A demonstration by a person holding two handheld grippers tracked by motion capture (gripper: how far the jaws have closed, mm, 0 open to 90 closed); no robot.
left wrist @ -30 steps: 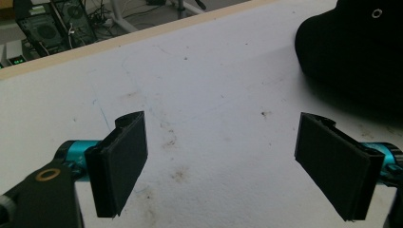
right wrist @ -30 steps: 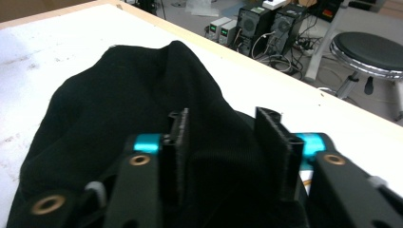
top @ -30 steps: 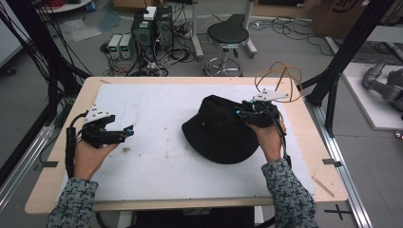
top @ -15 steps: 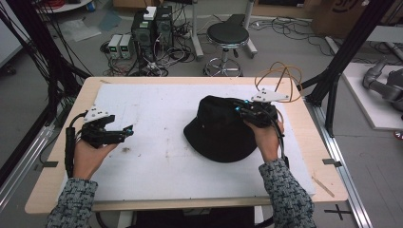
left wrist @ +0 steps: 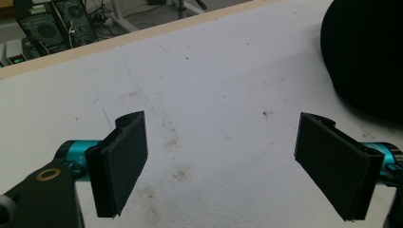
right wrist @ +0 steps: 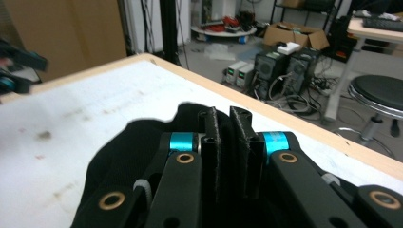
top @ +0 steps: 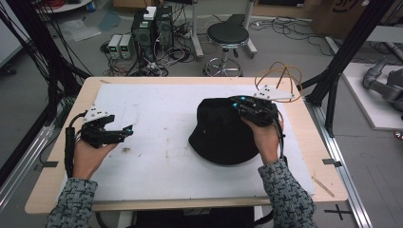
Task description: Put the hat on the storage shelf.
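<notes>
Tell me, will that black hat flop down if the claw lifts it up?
Probably yes. The black hat looks like soft cloth that lies slumped on the white mat, so its brim would likely droop. It seems light, since the right claw appears to pinch just a fold of it. It should not roll.

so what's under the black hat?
The black hat lies on the table's white mat, which shows all round it. The right tool sits at its far-right edge, jaws nearly together. Anything beneath the crown is covered.
</notes>
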